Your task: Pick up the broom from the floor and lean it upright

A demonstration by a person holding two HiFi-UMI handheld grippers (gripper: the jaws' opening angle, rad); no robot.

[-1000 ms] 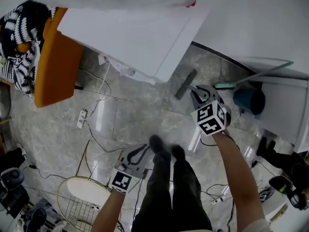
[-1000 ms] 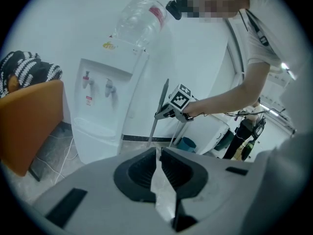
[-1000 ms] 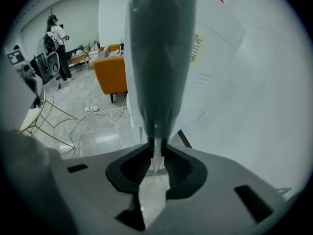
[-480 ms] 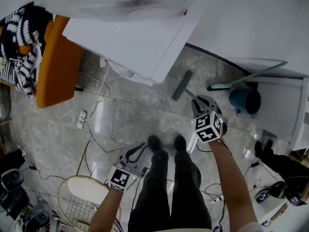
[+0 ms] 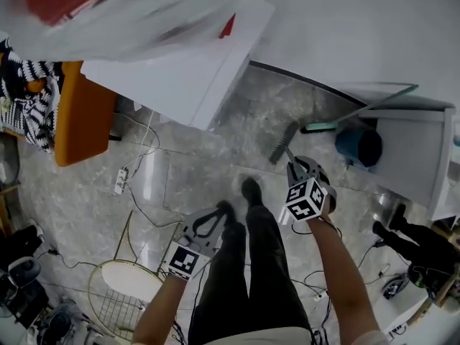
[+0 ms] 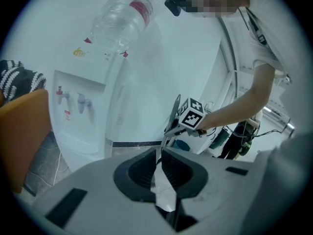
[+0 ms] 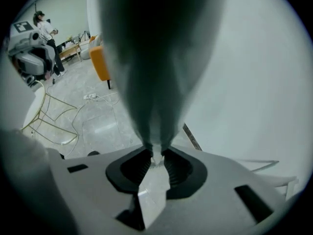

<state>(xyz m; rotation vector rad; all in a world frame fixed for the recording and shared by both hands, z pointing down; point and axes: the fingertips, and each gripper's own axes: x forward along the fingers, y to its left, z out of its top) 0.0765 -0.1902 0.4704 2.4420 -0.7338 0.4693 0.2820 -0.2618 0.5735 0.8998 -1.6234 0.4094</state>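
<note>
- Head view: no leaning is seen yet. The white wall [image 5: 374,34] beyond the floor is judged the likely surface for it, and the broom is well apart from it.
- The broom [image 5: 282,142] is held out over the marble floor [image 5: 208,157], with its dark brush head at the far end. It appears to be lifted clear, so the pick-up is judged done. What is left is standing it up and propping it.
- The right gripper [image 5: 296,165] is clamped on the broom's thin handle just beside the brush head. In the right gripper view the jaws are seen pinching the narrow end of the blurred dark broom [image 7: 154,58].
- The left gripper [image 5: 218,214] is held low beside the person's legs and has no part in the carry. In the left gripper view its jaws are drawn together with nothing between them, and the broom [image 6: 173,112] is seen as a thin dark bar far ahead.
- No brand name can be read on the water dispenser [image 6: 83,116]. Only small red and yellow stickers are made out, too small to read.
- A red label band is seen on the water bottle [image 6: 122,21] on top of the dispenser, but its print is blurred.
- The marker cube [image 5: 305,198] carries only black-and-white square patterns, no words.
</note>
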